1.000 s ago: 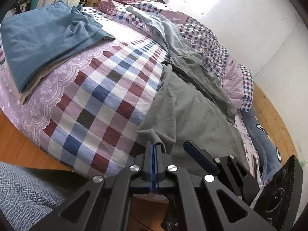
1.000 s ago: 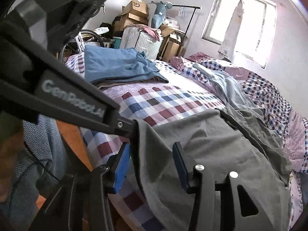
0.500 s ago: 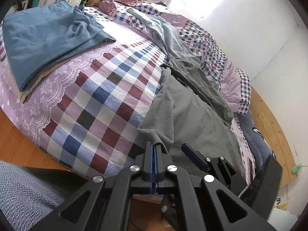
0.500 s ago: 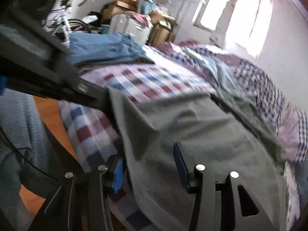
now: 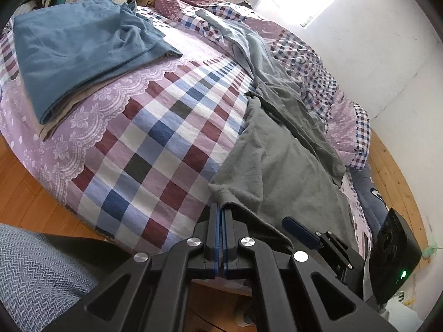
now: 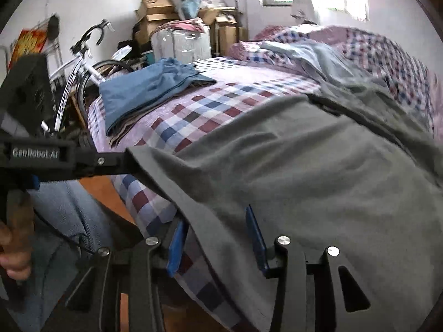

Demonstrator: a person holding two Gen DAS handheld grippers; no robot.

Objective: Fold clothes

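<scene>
Two grippers meet one grey garment [image 5: 279, 166] at the bed's [image 5: 155, 127] near edge. The left gripper [image 5: 220, 215] has its jaws clenched on the garment's corner; the right gripper [image 6: 218, 238] has its jaws released around the hem. One folded blue garment [image 5: 80, 49] lies at the far corner.

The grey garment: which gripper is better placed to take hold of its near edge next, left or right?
Right. The right gripper is open with the hem of the grey garment lying between its fingers, so it probably only needs to close. The left gripper is already shut on a corner.
</scene>
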